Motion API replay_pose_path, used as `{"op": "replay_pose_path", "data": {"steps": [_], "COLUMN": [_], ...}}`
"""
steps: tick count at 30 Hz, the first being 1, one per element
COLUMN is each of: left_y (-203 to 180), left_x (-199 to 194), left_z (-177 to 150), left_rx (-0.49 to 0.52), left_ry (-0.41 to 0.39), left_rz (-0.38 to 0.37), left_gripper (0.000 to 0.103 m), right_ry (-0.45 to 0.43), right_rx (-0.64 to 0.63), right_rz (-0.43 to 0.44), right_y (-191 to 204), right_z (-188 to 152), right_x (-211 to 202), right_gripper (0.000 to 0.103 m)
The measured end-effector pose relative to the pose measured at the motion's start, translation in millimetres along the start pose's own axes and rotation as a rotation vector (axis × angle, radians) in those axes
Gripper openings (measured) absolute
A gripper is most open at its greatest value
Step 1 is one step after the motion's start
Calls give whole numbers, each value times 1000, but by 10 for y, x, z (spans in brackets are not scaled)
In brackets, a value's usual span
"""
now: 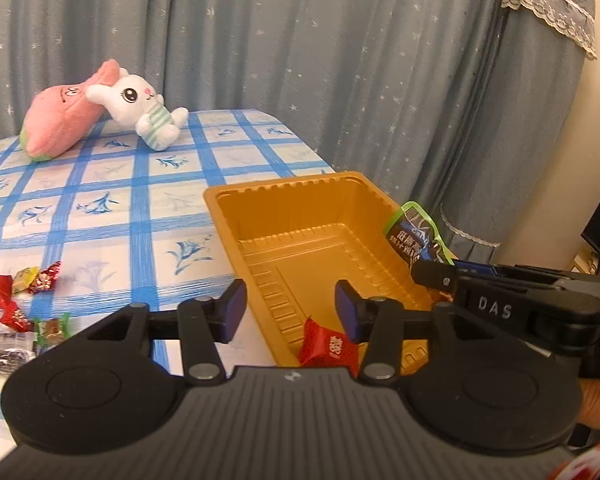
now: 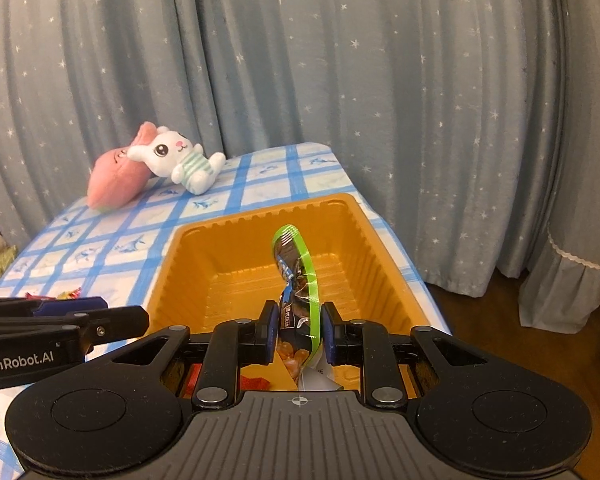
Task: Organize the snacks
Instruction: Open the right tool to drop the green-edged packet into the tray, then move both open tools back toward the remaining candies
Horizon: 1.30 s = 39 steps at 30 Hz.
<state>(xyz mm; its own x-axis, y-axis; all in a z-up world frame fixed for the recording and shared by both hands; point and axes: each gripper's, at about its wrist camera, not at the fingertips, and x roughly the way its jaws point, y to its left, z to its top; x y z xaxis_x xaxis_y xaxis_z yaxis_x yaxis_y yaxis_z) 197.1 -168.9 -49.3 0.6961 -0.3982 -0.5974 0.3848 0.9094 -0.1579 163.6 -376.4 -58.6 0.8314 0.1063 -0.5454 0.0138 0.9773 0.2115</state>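
An orange ribbed tray (image 1: 300, 196) sits on the checked cloth, one red wrapped candy (image 1: 328, 346) inside; a dark, green-edged snack pouch (image 2: 298, 280) stands upright above it; more wrapped candies (image 1: 24, 300) lie left

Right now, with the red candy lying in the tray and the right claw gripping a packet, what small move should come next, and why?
Probably open the right claw to drop the green-edged snack packet. It is pinched upright over the orange tray, so it should fall inside. The left claw stands open with nothing between its pads, and the red candy lies in the tray below it.
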Motion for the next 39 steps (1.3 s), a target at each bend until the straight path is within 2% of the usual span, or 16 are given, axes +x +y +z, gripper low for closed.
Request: {"op": "replay_pose_path", "data": {"steps": [3,7,20,39], "left_y": [45,96,232,727], "left_x": [-39,-99,-281,-648], "left_z": [-9,-40,-92,-165], "left_rx": [-4,-10,-28,-50], "left_ry": [-1,-3,-12,-28], "left_rz": [12,26,59,163], "left_gripper": [48,51,51,53], "right_ry": [-11,-26,-35,-23], "right_rx": [7,15,-2,-95], "right_rz": [3,-9,6,99], "right_y": [6,2,99,781], "right_z": [21,32,0,38], "right_x": [3,-24,-105,-36], "right_gripper": [25,46,47,47]}}
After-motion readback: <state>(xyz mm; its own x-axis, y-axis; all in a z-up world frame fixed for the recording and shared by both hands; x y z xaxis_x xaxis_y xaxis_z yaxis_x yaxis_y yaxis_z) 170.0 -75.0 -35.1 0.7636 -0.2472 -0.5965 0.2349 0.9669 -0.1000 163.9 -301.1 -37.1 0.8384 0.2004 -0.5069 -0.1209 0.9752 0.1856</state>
